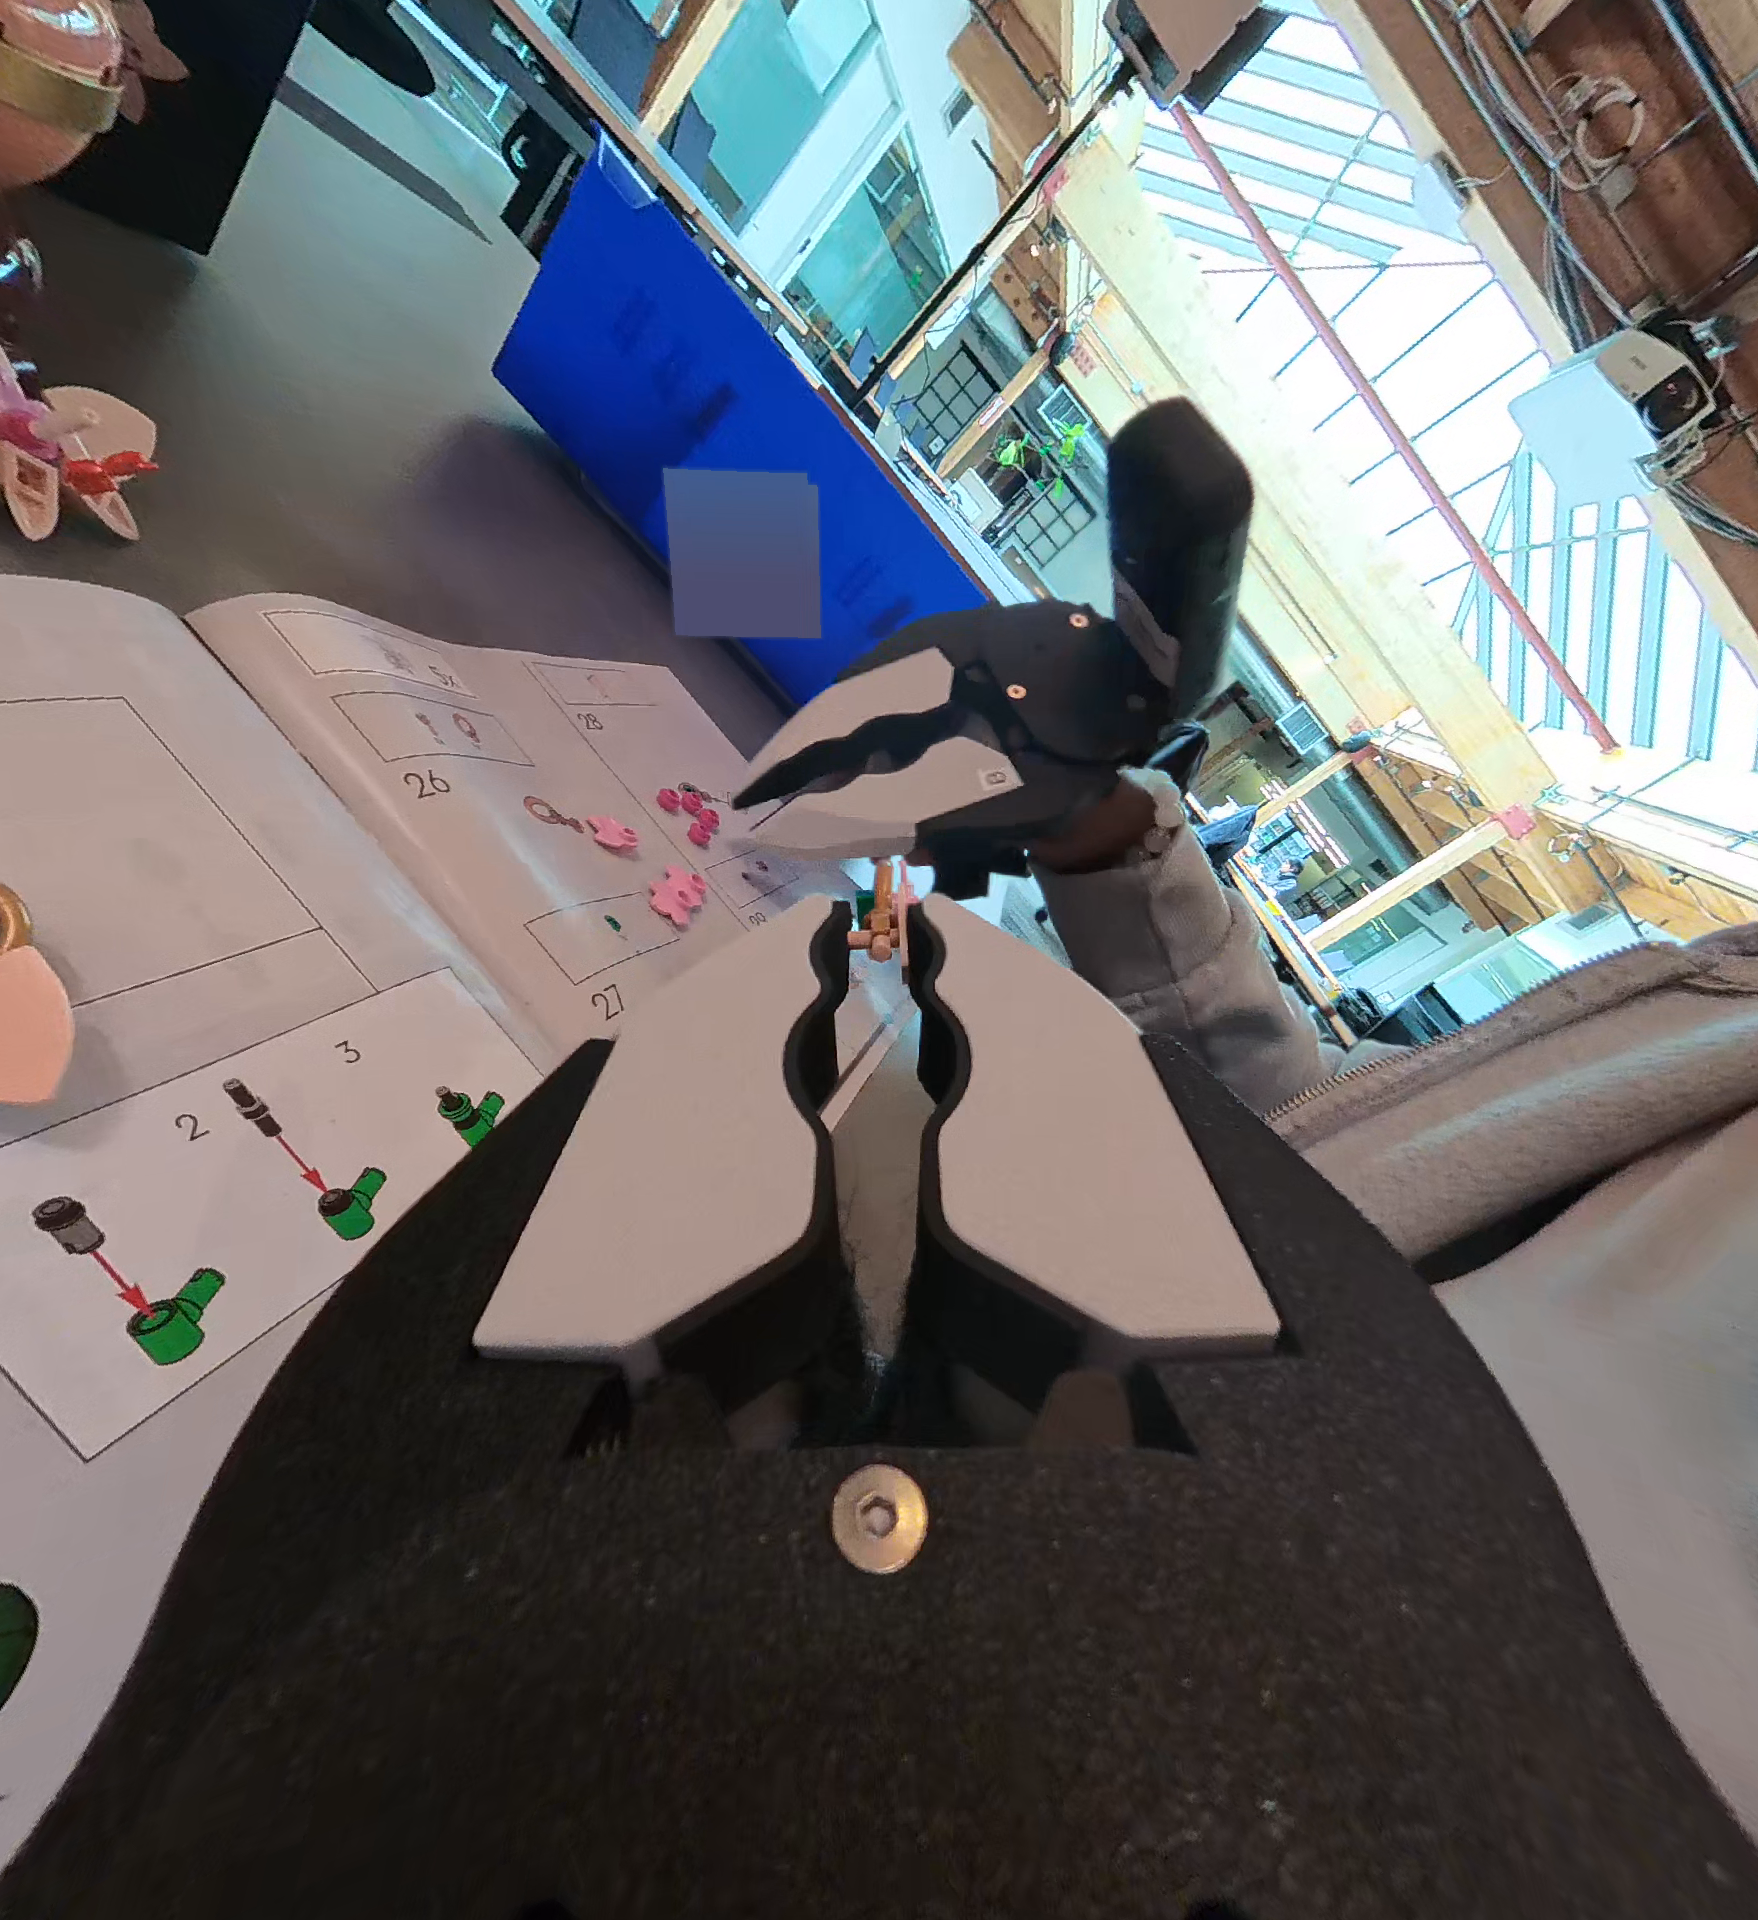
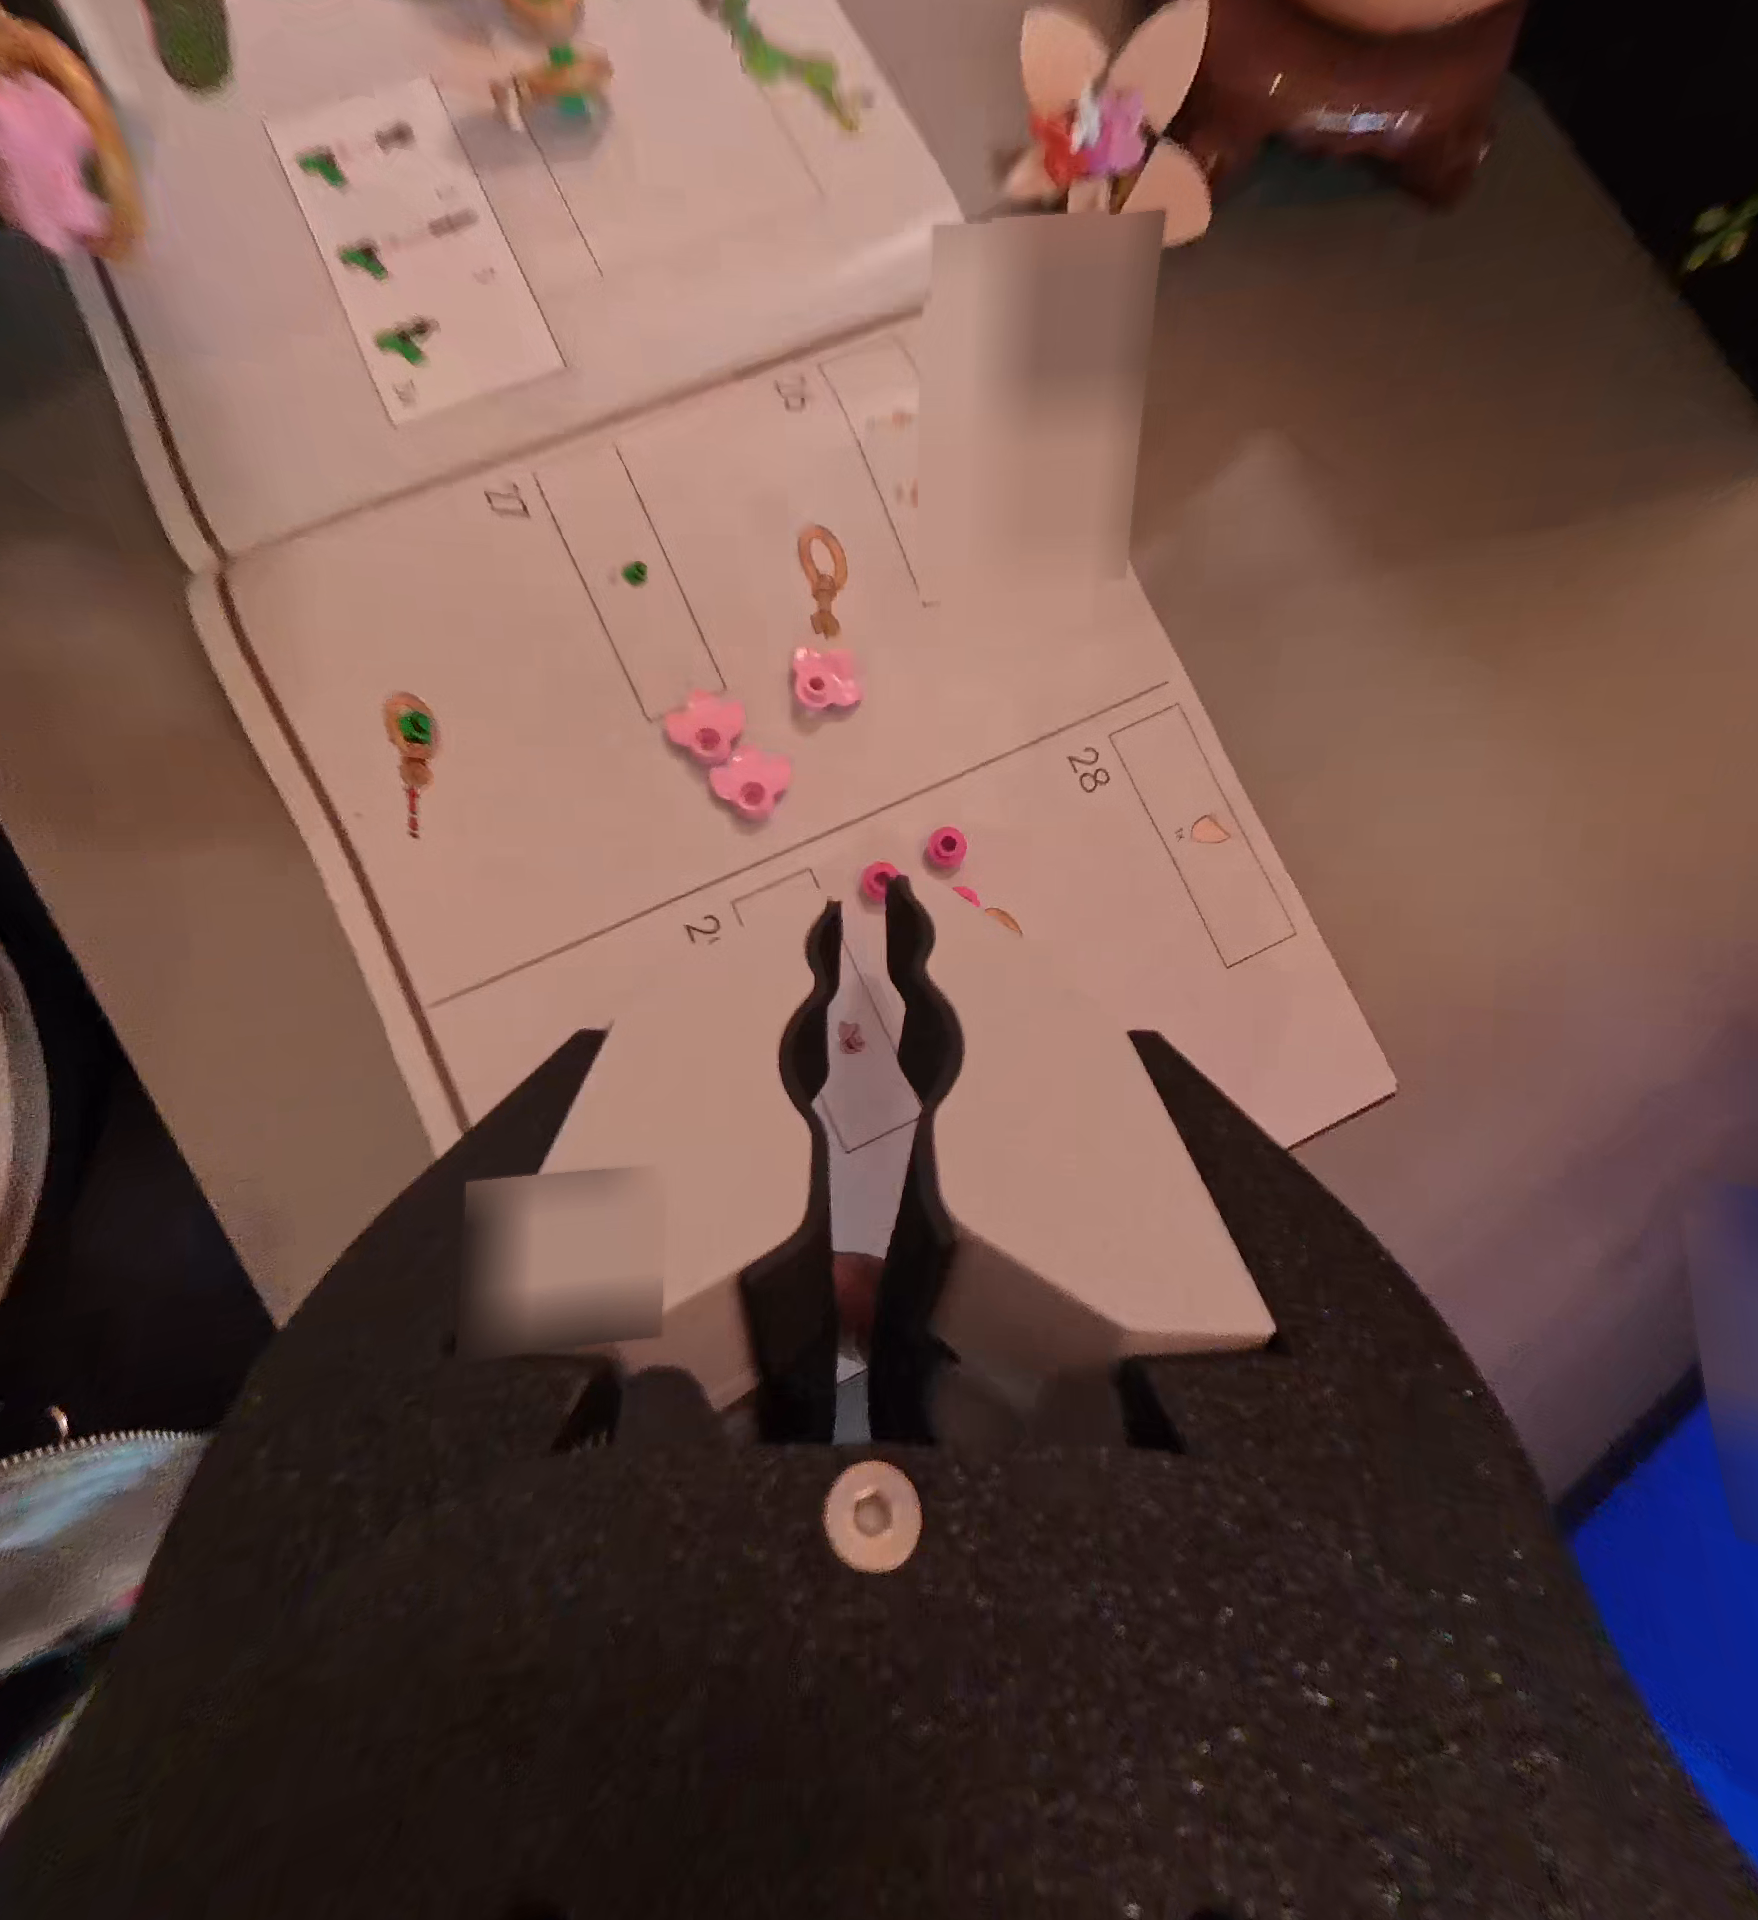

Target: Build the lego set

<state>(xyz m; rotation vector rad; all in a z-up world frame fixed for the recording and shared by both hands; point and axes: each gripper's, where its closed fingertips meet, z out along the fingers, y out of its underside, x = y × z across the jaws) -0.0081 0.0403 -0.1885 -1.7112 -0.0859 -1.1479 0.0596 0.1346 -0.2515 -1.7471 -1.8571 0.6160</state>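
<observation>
2 grippers (image 1: 877, 925) over booklet (image 1: 231, 831), left clamping tan piece (image 1: 883, 914), right (image 2: 862, 904) slightly apart, bare.

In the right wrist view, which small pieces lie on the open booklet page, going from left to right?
Light pink flower → second light pink flower → third light pink flower → dark pink round stud, at the right gripper's fingertips → second dark pink round stud.

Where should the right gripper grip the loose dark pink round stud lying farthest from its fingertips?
Across the round side wall of the dark pink stud, coming from above: it lies hole-up on the open booklet, with clear page all round it.
</observation>
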